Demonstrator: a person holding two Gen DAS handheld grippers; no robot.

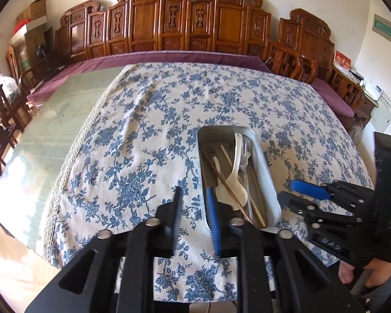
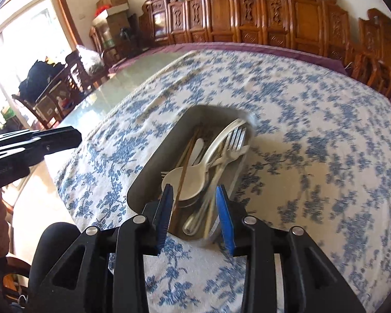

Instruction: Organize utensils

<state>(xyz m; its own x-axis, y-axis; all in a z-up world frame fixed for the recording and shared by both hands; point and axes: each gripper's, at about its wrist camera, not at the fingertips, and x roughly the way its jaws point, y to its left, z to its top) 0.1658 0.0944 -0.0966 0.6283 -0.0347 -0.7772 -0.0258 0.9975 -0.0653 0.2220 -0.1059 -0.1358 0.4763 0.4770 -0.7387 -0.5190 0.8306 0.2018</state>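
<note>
1. I've got the cloth (image 1: 148,135) spread over the table, blue flowers on white, and nothing loose shows on the part of it I can see.
2. The tray (image 2: 143,180) lies on the cloth with its long axis running away from me, near end just ahead of both grippers. In the left view the tray (image 1: 267,182) lies right of centre.
3. All the utensils I can see lie in that tray, mostly lengthwise: spoons (image 2: 195,182), fork (image 2: 236,137), chopsticks (image 2: 186,167), and a metal handle (image 2: 195,223) at the near end. They overlap in one heap, crossing each other, not sorted by kind.
4. My right gripper (image 2: 195,212) is the nearer one: it hangs right over the tray's near end, jaws apart and holding nothing, the metal handle and chopstick ends showing between the pads.
5. My left gripper (image 1: 195,216) sits just left of the tray, over the cloth, jaws apart and empty too; its right pad (image 1: 213,219) overlaps the tray's near left rim in the view.
6. My read: this fits either utensils gathered in and done, or a heap waiting to be sorted. I can't tell which from here.
7. Either way, the handles lie straight ahead of the right jaws, along the fingers' line.
</note>
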